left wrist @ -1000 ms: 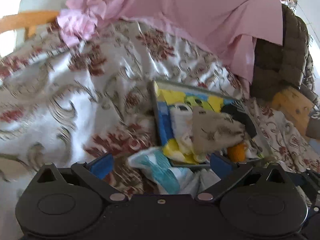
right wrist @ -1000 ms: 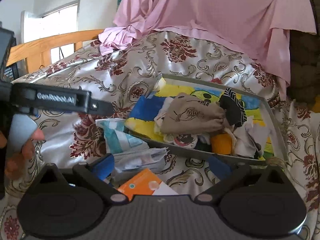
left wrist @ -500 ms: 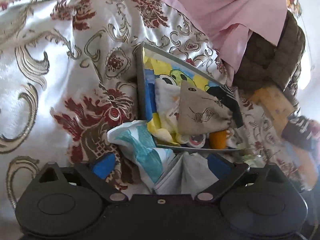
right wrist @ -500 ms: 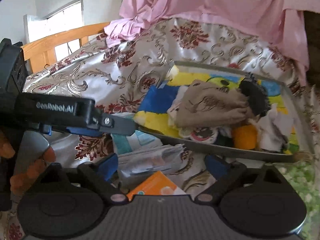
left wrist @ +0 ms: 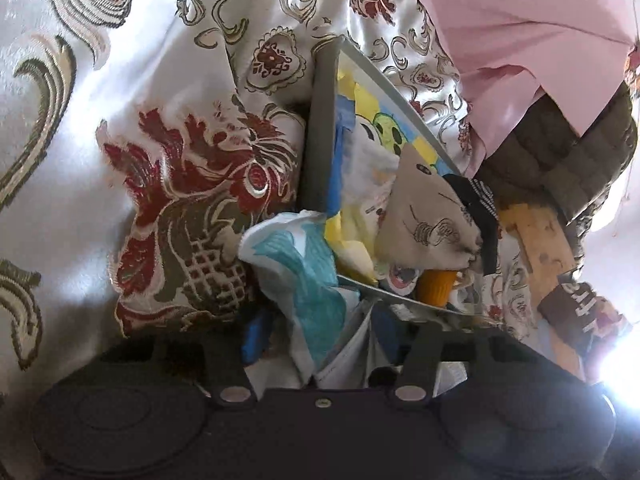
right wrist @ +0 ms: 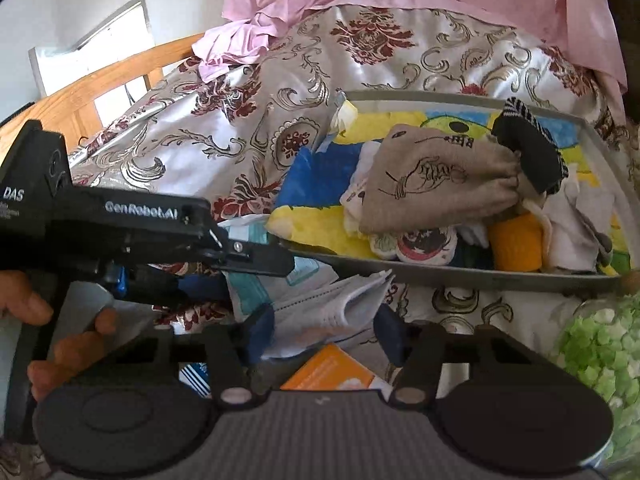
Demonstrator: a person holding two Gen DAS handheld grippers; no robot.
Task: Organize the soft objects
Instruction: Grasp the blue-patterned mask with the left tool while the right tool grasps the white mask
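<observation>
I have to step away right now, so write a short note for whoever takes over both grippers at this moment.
Left gripper: fingers either side of the white-and-teal packet beside the tray's near corner; whether they grip it, I cannot tell.
Right gripper: open around the white folded cloth in front of the tray, above an orange box.
Done: beige pouch, black sock, orange roll lie in the tray.
Left: packet and cloth are outside the tray.

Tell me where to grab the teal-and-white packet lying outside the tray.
Pinch the teal-and-white packet across its crumpled upper end, coming from the near side, away from the tray. That end sticks up free; its lower part is tucked beside the white mask.
</observation>
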